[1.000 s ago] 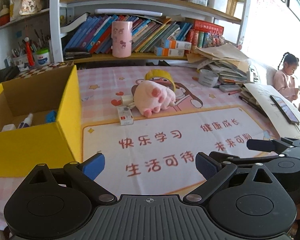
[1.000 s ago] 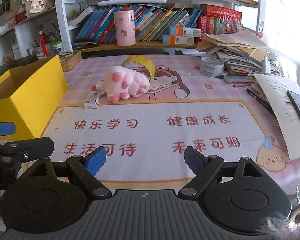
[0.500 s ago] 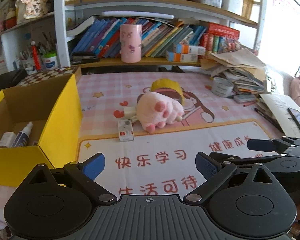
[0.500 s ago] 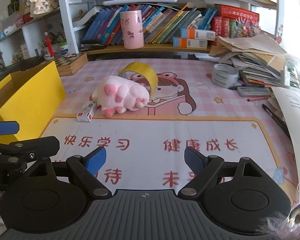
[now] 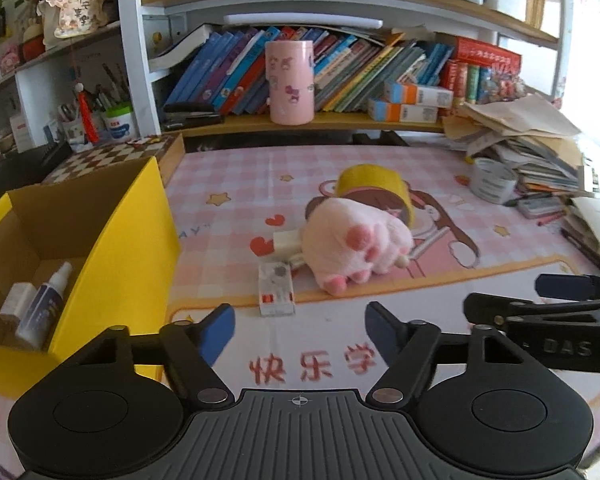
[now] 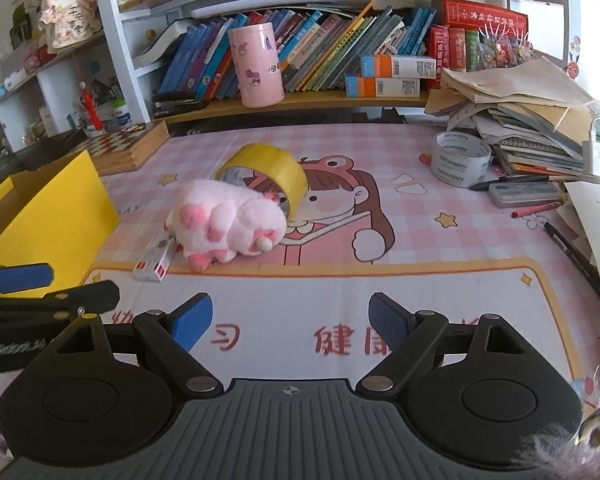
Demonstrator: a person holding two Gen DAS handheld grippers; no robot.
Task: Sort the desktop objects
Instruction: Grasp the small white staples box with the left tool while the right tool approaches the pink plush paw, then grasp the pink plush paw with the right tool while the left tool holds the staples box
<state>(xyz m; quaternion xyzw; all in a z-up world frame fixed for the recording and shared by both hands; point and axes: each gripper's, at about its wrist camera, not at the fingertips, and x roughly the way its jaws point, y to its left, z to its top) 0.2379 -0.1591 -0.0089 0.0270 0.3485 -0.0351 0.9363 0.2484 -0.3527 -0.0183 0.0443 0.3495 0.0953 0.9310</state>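
Observation:
A pink plush paw (image 5: 356, 250) (image 6: 226, 230) lies mid-desk against a yellow tape roll (image 5: 374, 184) (image 6: 268, 174). A small white and red box (image 5: 275, 289) (image 6: 155, 261) lies just in front of the paw, with a cream piece (image 5: 286, 242) tucked at its side. My left gripper (image 5: 300, 330) hovers short of the box; its jaws are closing with nothing between them. My right gripper (image 6: 290, 320) stands open and empty over the printed mat, right of the left one. The yellow cardboard box (image 5: 138, 240) (image 6: 56, 216) at left holds a spray bottle (image 5: 44, 306).
A grey tape roll (image 6: 458, 158) (image 5: 493, 180), pens and a heap of papers and books (image 6: 532, 120) crowd the right side. A chessboard box (image 5: 124, 156) sits behind the yellow box. A pink tin (image 5: 289, 82) stands on the low bookshelf.
Both grippers have moved forward toward the paw and the small box, which now look nearer. The left gripper's fingers have drawn closer together. The right gripper's fingers keep the same gap.

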